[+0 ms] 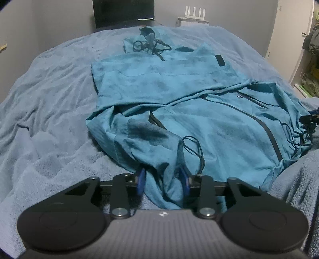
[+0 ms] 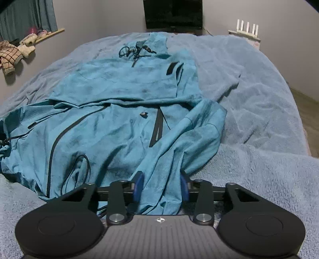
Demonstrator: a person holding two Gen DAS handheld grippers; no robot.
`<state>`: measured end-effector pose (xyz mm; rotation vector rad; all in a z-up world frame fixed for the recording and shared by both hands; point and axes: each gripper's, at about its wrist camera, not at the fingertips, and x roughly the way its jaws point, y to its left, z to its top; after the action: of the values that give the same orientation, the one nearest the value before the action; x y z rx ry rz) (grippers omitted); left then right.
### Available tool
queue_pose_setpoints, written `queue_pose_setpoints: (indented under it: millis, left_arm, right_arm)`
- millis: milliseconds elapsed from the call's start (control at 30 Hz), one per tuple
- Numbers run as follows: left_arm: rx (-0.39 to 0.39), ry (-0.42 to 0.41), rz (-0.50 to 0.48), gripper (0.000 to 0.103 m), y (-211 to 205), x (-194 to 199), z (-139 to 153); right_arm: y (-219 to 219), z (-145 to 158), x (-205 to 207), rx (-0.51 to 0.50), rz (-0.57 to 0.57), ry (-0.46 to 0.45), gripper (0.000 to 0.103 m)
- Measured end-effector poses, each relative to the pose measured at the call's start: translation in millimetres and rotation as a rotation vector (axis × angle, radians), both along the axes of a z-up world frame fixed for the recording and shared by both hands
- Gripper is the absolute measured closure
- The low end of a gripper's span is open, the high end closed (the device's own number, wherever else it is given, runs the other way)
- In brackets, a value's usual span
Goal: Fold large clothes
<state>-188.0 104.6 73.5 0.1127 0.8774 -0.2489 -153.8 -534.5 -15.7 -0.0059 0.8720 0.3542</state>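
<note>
Watching from the left wrist first: the jacket (image 1: 179,103) lies spread across the middle of the bed (image 1: 49,119), hood end toward the dark screen (image 1: 123,12) at the far wall, hem end nearest the camera. The left gripper (image 1: 162,183) has its blue pads (image 1: 141,181) drawn narrow on a bunched fold of the hem, cloth squeezed between them. Risk here, I'd say: that bunch looks thick and slippery, so a lift could let part of it slide out and leave the fold lopsided. A loose cord loop (image 1: 194,151) lies just right of the pinch and could snag on a finger. No readable writing; there is a tiny pale tag by the chest zip, too small to make out, and a small emblem on the gripper body, no letters.

Over to the right wrist: the jacket (image 2: 111,111) again, seen from its other hem corner, with a sleeve draped on the right side. The right gripper (image 2: 160,187) is also pinched narrow on gathered hem cloth between its pads (image 2: 138,185). Trouble I'd expect: the sleeve lying over the body may drag along and crumple when this corner rises, and the fluffy bed cover could get caught with the hem. Another cord (image 2: 79,171) lies left of the grip. A small tag near the centre zip is unreadable; a white router (image 2: 247,26) stands right of the screen (image 2: 172,14), with no legible label.
</note>
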Motion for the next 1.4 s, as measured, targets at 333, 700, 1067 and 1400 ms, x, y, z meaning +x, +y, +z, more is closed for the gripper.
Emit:
queue_pose_setpoints:
  millis: [333,700,1067,1400]
  left_arm:
    - [-0.027,-0.050,-0.019,0.086,2,7,12]
    - [-0.106,-0.158,0.022,0.089,19,52,43]
    - [-0.201,-0.260,0.124,0.089,52,121,69]
    - [-0.194,-0.249,0.123,0.091,58,148,48]
  right_arm:
    - [-1,39,4,0.057,0.013,-0.147,0.090]
    - [11,75,33,0.128,0.031,-0.259,0.096]
    - [13,108,91,0.206,-0.001,-0.345,0.093]
    - [-31,99,92,0.228,0.136,-0.199,0.043]
